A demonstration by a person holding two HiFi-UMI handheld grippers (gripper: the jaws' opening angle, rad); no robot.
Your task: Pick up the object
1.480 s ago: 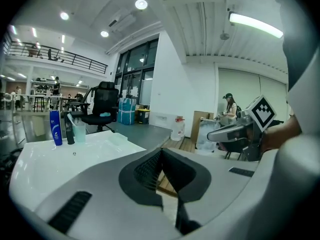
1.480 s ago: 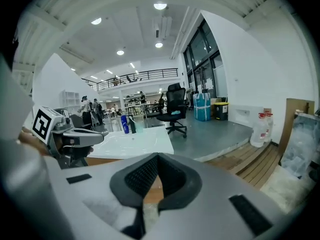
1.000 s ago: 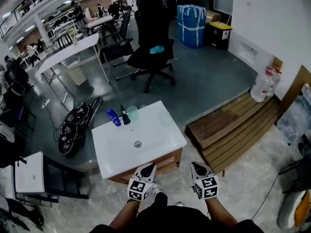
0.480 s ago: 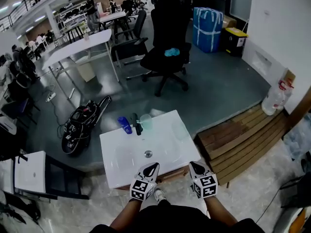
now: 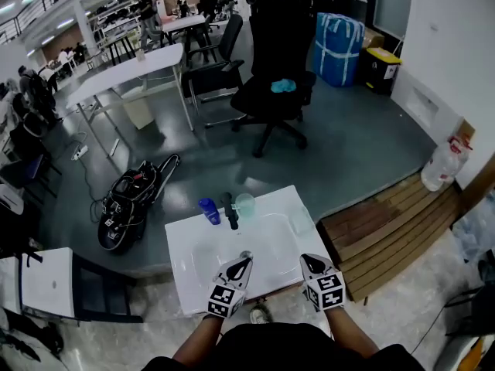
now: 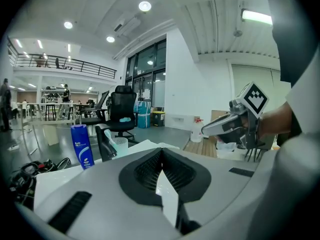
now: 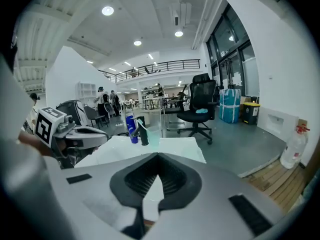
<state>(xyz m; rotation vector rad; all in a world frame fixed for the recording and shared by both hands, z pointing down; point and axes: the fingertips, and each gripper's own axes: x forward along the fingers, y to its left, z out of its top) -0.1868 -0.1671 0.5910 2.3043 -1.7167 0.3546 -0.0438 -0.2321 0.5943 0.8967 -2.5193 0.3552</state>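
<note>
Both claws closed on nothing, at near edge of white basin surface [image 5: 193, 242].
Left claw [image 5: 243, 263], right claw [image 5: 307, 260] side by side; blue bottle [image 5: 209, 210], black container [image 5: 230, 212], clear cup [image 5: 245, 204] at basin's far edge.

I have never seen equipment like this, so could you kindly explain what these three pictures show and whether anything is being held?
There is no robot arm here: a person holds a hand-held gripper in each hand. The head view comes from a camera on the person's head, looking down. In it, the left gripper and right gripper hover over the near edge of a white sink. The other two pictures come from a camera riding on each gripper, looking along its jaws. At the sink's far edge stand a blue bottle, a black container and a pale cup. Both grippers' jaws are closed and hold nothing.
</note>
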